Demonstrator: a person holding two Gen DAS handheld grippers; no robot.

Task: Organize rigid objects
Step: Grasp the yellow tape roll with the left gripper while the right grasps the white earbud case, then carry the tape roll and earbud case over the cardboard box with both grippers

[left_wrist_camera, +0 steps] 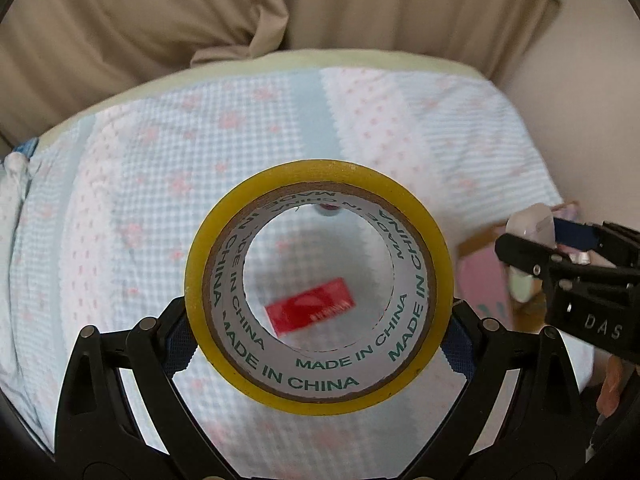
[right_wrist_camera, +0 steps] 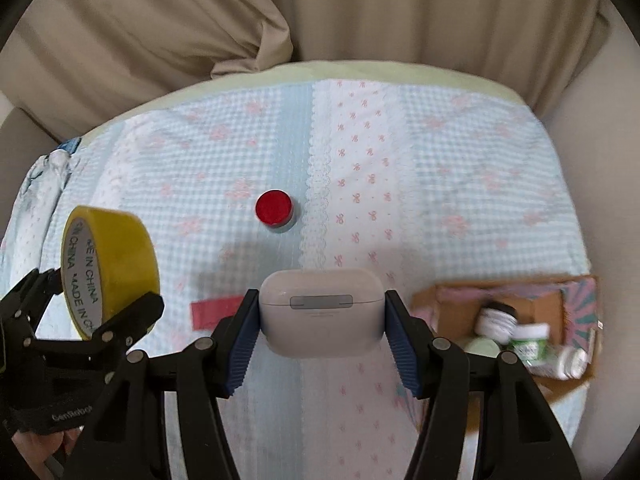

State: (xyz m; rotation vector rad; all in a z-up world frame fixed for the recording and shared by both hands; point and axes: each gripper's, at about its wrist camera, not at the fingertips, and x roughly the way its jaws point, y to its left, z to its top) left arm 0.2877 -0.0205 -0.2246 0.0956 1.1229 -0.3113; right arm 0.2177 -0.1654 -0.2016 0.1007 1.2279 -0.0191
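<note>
Yellow tape roll [left_wrist_camera: 320, 280], clamped in the left gripper [left_wrist_camera: 320, 308], partly hides a red card [left_wrist_camera: 311, 306]; right gripper [right_wrist_camera: 322, 316] squeezes a white earbud case [right_wrist_camera: 322, 312].

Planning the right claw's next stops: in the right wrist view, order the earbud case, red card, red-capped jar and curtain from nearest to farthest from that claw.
1. Earbud case: gripped in the right claw.
2. Red card: flat on the cloth, just left.
3. Red-capped jar: ahead, mid-cloth.
4. Curtain: behind the far edge.
</note>
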